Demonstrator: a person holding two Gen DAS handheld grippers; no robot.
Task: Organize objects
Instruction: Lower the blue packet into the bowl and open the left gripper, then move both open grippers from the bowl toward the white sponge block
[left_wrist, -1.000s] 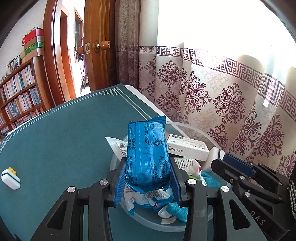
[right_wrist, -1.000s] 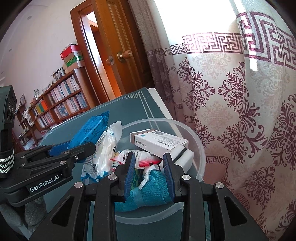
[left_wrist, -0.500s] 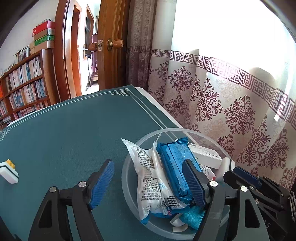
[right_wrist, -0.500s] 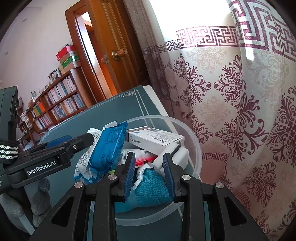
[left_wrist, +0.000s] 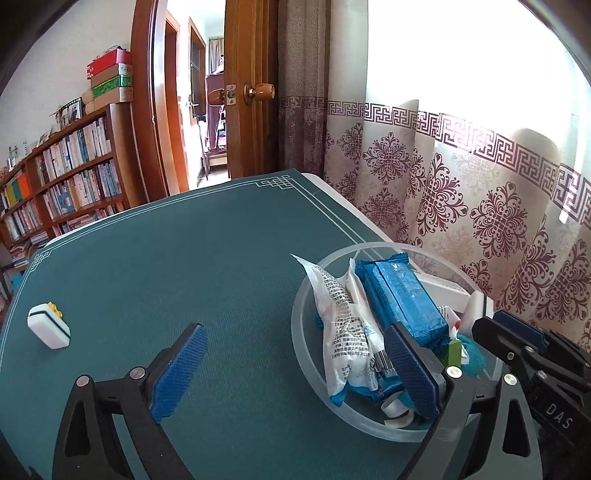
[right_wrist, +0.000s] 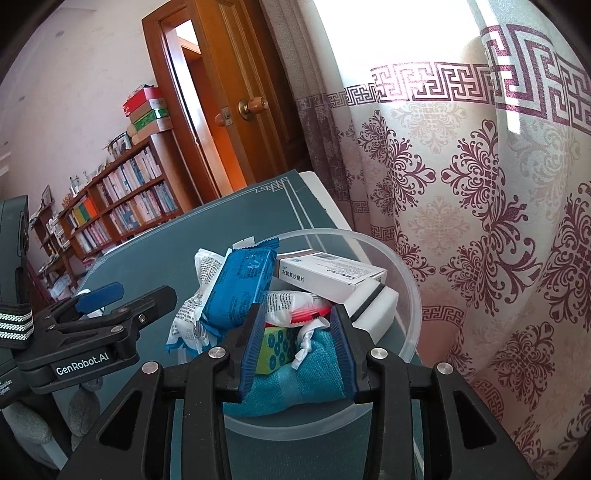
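the left hand-held gripper (left_wrist: 295, 373), jaws just opened wide, holds nothing; the blue packet (left_wrist: 402, 299) lies in the clear bowl (left_wrist: 306, 295). the right hand-held gripper (right_wrist: 299, 350), part open, straddles teal cloth (right_wrist: 306, 380). the white block (left_wrist: 48, 325) on the desk (left_wrist: 184, 258) looks light and stiff; grip its long sides.

Bookshelf (left_wrist: 62, 184), door (left_wrist: 247, 85), patterned curtain (left_wrist: 461, 192)

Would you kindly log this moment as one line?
left tool: just opened, empty | blue packet: in bowl | right tool: opening over teal cloth
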